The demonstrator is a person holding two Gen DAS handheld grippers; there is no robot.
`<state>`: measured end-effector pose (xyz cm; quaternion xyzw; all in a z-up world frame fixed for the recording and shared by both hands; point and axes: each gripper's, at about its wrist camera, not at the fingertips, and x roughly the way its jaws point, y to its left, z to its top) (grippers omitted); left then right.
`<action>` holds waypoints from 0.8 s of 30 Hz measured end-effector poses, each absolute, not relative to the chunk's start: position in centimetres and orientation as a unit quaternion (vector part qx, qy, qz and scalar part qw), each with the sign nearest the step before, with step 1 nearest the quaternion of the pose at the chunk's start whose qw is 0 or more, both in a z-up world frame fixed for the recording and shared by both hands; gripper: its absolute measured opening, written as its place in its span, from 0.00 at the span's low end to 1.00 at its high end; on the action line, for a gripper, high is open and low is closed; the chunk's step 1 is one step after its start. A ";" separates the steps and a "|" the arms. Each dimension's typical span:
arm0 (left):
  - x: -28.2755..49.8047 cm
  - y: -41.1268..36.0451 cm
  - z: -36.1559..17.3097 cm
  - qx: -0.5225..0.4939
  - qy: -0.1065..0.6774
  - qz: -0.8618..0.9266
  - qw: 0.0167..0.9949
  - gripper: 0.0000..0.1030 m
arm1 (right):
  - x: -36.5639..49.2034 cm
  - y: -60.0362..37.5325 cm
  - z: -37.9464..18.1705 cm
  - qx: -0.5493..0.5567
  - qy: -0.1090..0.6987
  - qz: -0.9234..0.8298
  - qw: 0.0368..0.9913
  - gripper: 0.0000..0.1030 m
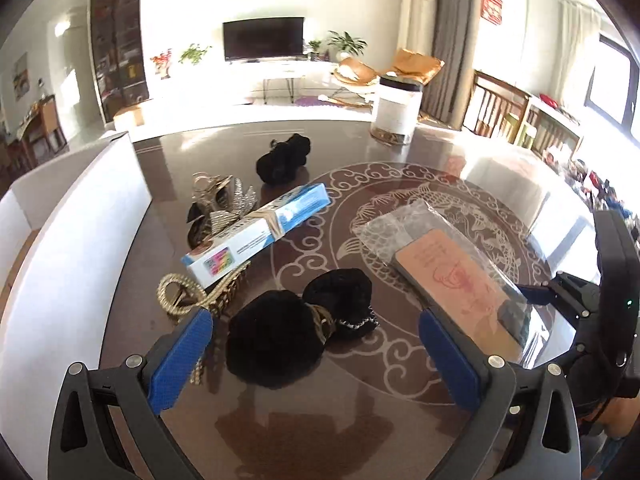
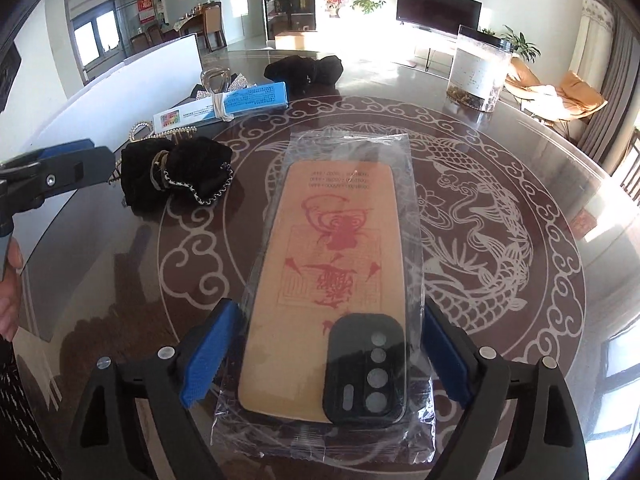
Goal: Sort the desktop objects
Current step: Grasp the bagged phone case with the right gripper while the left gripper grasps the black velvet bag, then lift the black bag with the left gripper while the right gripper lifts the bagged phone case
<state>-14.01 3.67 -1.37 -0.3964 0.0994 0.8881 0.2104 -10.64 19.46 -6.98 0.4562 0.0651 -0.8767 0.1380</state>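
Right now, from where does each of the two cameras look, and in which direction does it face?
Left wrist: on the left gripper, facing down over the black velvet scrunchie; its open blue pads show, and the right gripper at the right edge.
Right wrist: on the right gripper, facing down over the plastic-bagged phone case; its pads straddle the bag, not pressing.
Shared: scrunchie, case, blue-white box.

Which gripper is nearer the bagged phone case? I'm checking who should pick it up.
Right. The right gripper straddles the bagged phone case, open fingers either side. The left gripper hovers off to its left, over a black scrunchie.
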 end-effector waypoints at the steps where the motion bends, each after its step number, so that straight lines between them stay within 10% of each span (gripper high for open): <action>1: -14.9 4.8 -2.0 -0.407 0.126 0.878 0.218 1.00 | -10.7 19.7 -7.2 0.456 0.065 -0.877 0.138 0.87; 7: -14.3 6.0 -5.1 -0.443 0.175 0.847 0.238 0.98 | -11.1 20.2 -7.7 0.454 0.057 -0.878 0.138 0.87; 9: -13.2 5.0 -5.2 -0.452 0.155 0.845 0.242 0.61 | -11.1 20.6 -7.6 0.453 0.044 -0.880 0.135 0.87; 12: -11.1 3.4 -4.9 -0.458 0.115 0.849 0.236 0.33 | -11.1 21.3 -7.5 0.450 0.022 -0.882 0.136 0.87; 17: -9.5 2.6 -4.7 -0.460 0.095 0.856 0.217 0.36 | -11.2 21.6 -7.5 0.448 0.012 -0.883 0.139 0.87; 24: -9.5 3.4 -3.0 -0.419 0.078 0.879 0.215 0.81 | -11.0 21.7 -7.3 0.440 0.012 -0.888 0.133 0.87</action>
